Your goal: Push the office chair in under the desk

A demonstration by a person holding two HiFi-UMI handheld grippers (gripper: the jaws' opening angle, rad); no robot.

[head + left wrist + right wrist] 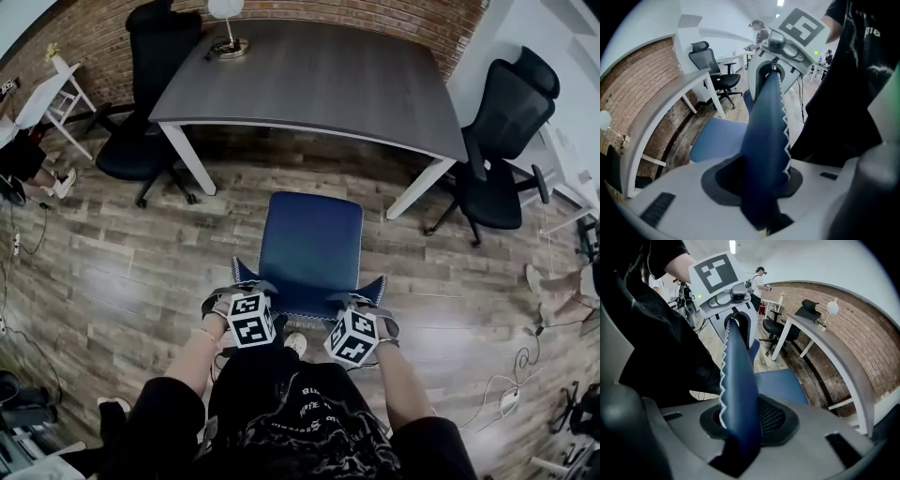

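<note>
Between the person and the desk: the blue office chair (310,239) stands out on the wood floor (112,281), lined up with the gap between the two white desk legs.
Desk: the grey desk (319,75) sits against the brick wall (375,14), with a small lamp (228,28) at its far left corner.
Left gripper: the left gripper (236,291) is clamped onto the left end of the backrest (309,305). In the left gripper view the blue stitched edge (764,154) runs right through the jaws, pads on both sides.
Right gripper: same story for the right gripper (364,302), which pinches the right end. In the right gripper view the padded edge (738,394) fills the gap between its jaws.
Done so far: both grips are on, and that looks like all of it.
Left to do: the push itself, I'd say. The whole seat shows clear of the desk top, with floor visible ahead of it.
Which way it points: the seat faces the desk and the backrest faces the person, so the chair is already aimed at the opening.
Long axis: the top edge of the backrest runs left to right between the two grippers, roughly parallel to the near edge of the desk.
Neighbours: one black chair (145,141) stands by the left end of the desk and another (502,141) off its right end, both well clear of the path.
</note>
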